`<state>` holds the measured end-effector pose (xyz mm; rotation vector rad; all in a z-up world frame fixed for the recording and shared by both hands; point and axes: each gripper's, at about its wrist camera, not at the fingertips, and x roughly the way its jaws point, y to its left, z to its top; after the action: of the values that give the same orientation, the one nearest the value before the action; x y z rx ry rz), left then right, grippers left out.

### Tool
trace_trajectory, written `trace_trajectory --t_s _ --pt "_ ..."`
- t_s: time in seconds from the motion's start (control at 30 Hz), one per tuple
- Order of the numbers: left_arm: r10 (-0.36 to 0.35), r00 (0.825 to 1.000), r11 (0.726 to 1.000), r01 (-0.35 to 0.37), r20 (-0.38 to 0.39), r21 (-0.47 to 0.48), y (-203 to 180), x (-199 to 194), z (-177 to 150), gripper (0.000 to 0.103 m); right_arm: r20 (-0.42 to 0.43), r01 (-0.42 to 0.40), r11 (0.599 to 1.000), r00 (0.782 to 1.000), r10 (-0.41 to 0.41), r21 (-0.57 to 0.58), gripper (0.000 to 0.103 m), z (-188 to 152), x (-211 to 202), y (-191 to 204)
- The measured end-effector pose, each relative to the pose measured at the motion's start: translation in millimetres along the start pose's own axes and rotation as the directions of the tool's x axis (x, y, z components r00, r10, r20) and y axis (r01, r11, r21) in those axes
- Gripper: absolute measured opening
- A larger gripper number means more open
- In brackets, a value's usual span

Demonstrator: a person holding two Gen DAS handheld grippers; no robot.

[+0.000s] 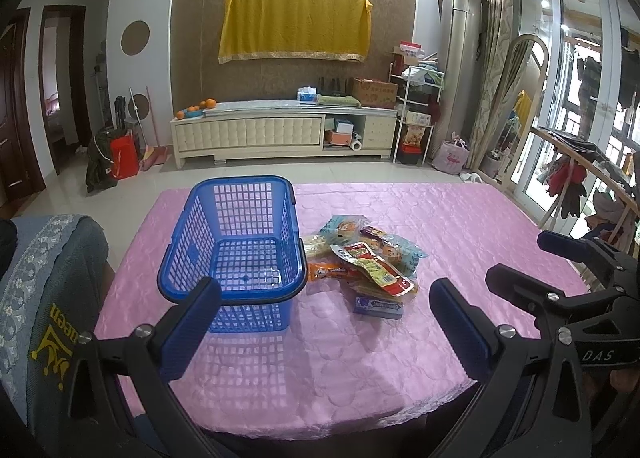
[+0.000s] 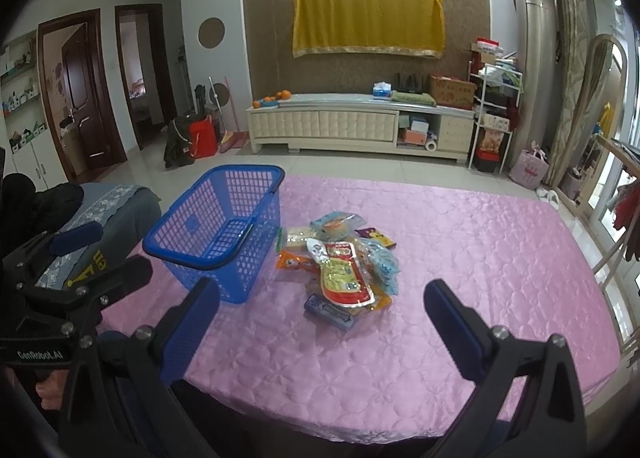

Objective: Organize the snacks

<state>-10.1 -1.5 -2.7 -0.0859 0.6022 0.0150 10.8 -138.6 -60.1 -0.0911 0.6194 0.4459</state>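
Both tongs hang released and empty over the near edge of the pink tablecloth (image 1: 460,225): left gripper (image 1: 324,294), right gripper (image 2: 322,294). Beyond, a snack pile (image 1: 360,258) touches the blue basket (image 1: 236,242) near the left edge.

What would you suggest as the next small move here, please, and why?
Probably bring the right gripper forward and down onto the red snack packet topping the snack pile. Both grippers are open and hold nothing, the blue basket beside the pile is empty, and the pile lies straight ahead of the right gripper, while the left gripper faces the basket.
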Motion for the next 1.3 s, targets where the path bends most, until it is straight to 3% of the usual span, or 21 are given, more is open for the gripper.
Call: trace_trajectory --t_s 0.1,0.37,0.6,0.73,0.9,1.1,1.3 --pt "0.003 1.0 1.0 -0.003 0.006 0.004 -2.1 -0.8 1.7 0.103 0.005 0.001 1.0 1.0 -0.001 -0.013 0.103 2.3 -1.6 -0.9" --pt "0.021 0.998 0.999 -0.022 0.054 0.025 -13.4 9.0 23.7 0.103 0.097 0.104 0.987 0.991 -0.092 -0.126 0.103 20.1 -10.0 -5.8" --pt "0.017 0.998 1.0 -0.018 0.057 0.024 -31.4 31.9 48.5 0.103 0.091 0.02 0.995 0.996 -0.011 -0.093 0.103 41.1 0.7 -34.8" --pt "0.0 1.0 0.999 -0.001 0.03 0.055 -42.6 51.4 61.1 0.103 0.081 -0.056 0.997 0.995 0.061 -0.056 0.103 53.1 12.4 -56.8" --pt "-0.001 1.0 0.996 0.003 -0.023 0.088 -53.8 79.1 72.6 0.103 0.05 -0.065 0.996 0.996 0.068 -0.061 0.103 61.6 36.0 -79.5" --pt "-0.035 0.996 0.997 0.04 -0.086 0.065 -55.7 115.3 72.4 0.103 0.022 -0.04 0.995 0.999 0.042 -0.088 0.103 58.2 63.9 -101.2" --pt "-0.047 0.985 0.998 0.053 -0.166 0.029 -62.7 161.0 63.4 0.103 -0.067 -0.097 0.992 0.994 0.091 -0.086 0.103 46.9 103.4 -122.3"
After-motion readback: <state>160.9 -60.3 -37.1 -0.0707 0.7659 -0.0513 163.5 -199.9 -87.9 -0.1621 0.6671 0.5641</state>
